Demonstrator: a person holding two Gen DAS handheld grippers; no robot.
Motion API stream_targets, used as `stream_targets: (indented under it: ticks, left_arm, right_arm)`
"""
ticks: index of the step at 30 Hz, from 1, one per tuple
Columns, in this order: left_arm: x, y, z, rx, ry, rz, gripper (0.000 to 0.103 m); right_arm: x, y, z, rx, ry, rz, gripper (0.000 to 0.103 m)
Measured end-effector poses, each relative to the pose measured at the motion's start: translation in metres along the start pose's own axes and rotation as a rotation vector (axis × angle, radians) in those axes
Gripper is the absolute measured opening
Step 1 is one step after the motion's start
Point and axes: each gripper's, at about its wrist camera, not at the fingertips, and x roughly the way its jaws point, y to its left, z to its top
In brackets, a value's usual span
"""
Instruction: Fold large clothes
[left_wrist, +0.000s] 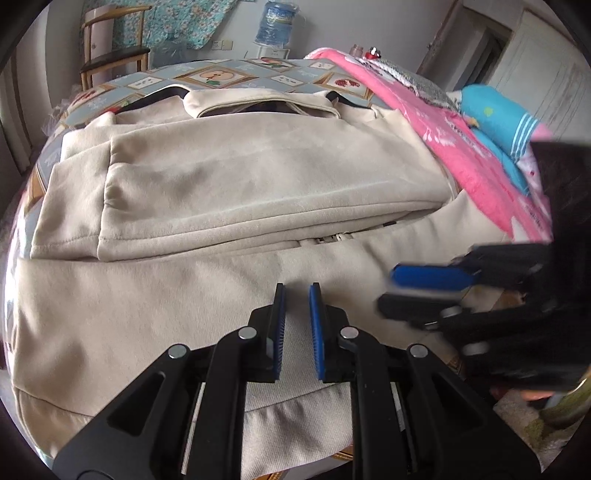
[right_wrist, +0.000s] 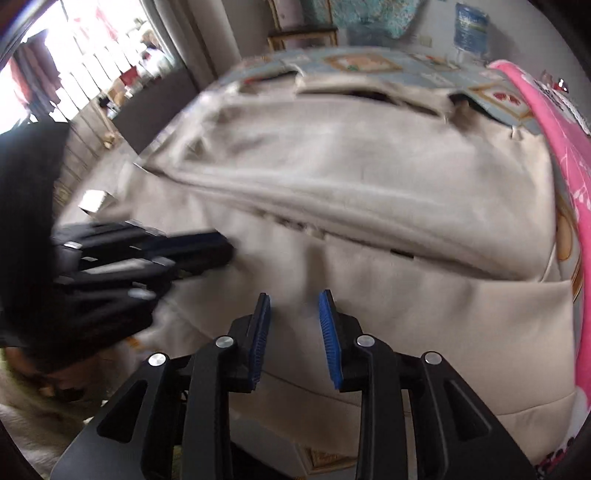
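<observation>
The beige garment (left_wrist: 229, 177) lies partly folded on the counter (left_wrist: 221, 79), ahead of both tools. The left tool (left_wrist: 297, 325) stands narrowly parted and empty; the right tool (right_wrist: 293, 332) gapes wider, also empty. Thick, soft and limp, the garment is probably best pinched at the near hem.

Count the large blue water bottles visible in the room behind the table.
1: a large blue plastic water bottle stands upside down on a dispenser by the far wall, beyond the beige garment. Others may be hidden.
</observation>
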Motion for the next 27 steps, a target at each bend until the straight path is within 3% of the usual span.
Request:
stream_targets:
  ticks: [3, 5, 7, 11, 12, 15, 19, 21, 22, 27]
  left_arm:
    - [-0.023, 0.006, -0.004, -0.019, -0.048, 0.001, 0.014]
    - [-0.046, 0.011, -0.008, -0.011, -0.097, 0.012, 0.014]
    - [-0.068, 0.021, -0.013, -0.02, -0.138, 0.052, 0.015]
    - [-0.099, 0.06, -0.02, -0.121, -0.188, 0.151, 0.017]
    - [-0.103, 0.073, -0.022, -0.157, -0.192, 0.176, 0.017]
    - [-0.106, 0.109, -0.028, -0.266, -0.157, 0.234, 0.017]
    - [-0.106, 0.138, -0.036, -0.334, -0.113, 0.227, 0.018]
    - [-0.101, 0.145, -0.038, -0.35, -0.075, 0.19, 0.04]
    - [-0.097, 0.148, -0.039, -0.355, -0.055, 0.176, 0.045]
    - [-0.088, 0.153, -0.04, -0.346, -0.031, 0.162, 0.046]
  right_arm:
    - [-0.012, 0.009, 0.006, -0.016, -0.006, -0.032, 0.031]
    - [-0.022, 0.021, 0.006, -0.068, -0.024, 0.008, 0.044]
    - [-0.023, 0.031, 0.005, -0.098, -0.021, 0.056, 0.054]
    - [0.0, 0.04, -0.003, -0.114, 0.015, 0.059, 0.057]
    - [0.0, 0.043, -0.003, -0.128, 0.001, 0.063, 0.064]
    - [0.002, 0.052, -0.003, -0.16, 0.009, 0.031, 0.067]
    - [0.003, 0.051, -0.003, -0.147, 0.011, 0.044, 0.067]
    - [0.003, 0.049, -0.002, -0.127, 0.012, 0.064, 0.067]
    - [0.002, 0.048, -0.002, -0.117, 0.012, 0.075, 0.067]
    - [0.003, 0.044, 0.001, -0.11, 0.015, 0.089, 0.067]
